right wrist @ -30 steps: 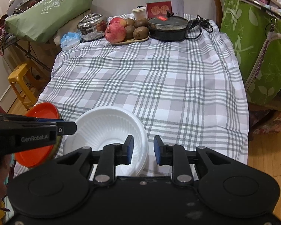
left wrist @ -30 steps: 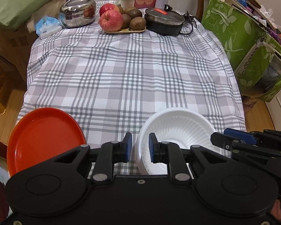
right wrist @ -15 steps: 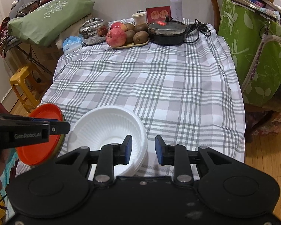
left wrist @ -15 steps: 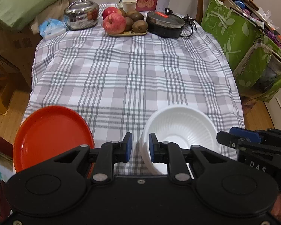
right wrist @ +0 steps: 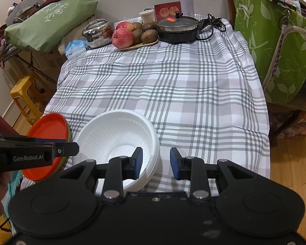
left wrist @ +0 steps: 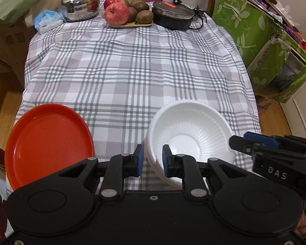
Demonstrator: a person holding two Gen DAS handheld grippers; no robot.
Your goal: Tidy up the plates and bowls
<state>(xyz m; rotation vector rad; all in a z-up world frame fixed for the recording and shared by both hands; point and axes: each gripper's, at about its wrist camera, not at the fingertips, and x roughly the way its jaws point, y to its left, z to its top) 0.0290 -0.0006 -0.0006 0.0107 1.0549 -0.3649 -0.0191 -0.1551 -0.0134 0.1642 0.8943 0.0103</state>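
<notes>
A stack of white ribbed bowls (left wrist: 190, 136) sits at the near edge of the checked table; it also shows in the right wrist view (right wrist: 120, 140). An orange plate (left wrist: 49, 140) tops a stack of plates at the near left corner, also in the right wrist view (right wrist: 49, 134). My left gripper (left wrist: 152, 161) is open, its fingers on either side of the bowls' near left rim. My right gripper (right wrist: 156, 162) is open, its fingers on either side of the bowls' near right rim. Neither touches the rim as far as I can tell.
At the far end stand a fruit tray with apples and kiwis (left wrist: 128, 14), a steel pot (left wrist: 79, 5), a black electric pan (left wrist: 173, 16), a paper cup (right wrist: 146, 16) and a tissue pack (left wrist: 47, 20). Green bags (right wrist: 275, 47) stand right of the table. A yellow stool (right wrist: 24, 94) stands left.
Both grippers have opened slightly wider and shifted a little around the bowl stack. The bowls and plates have not moved.
</notes>
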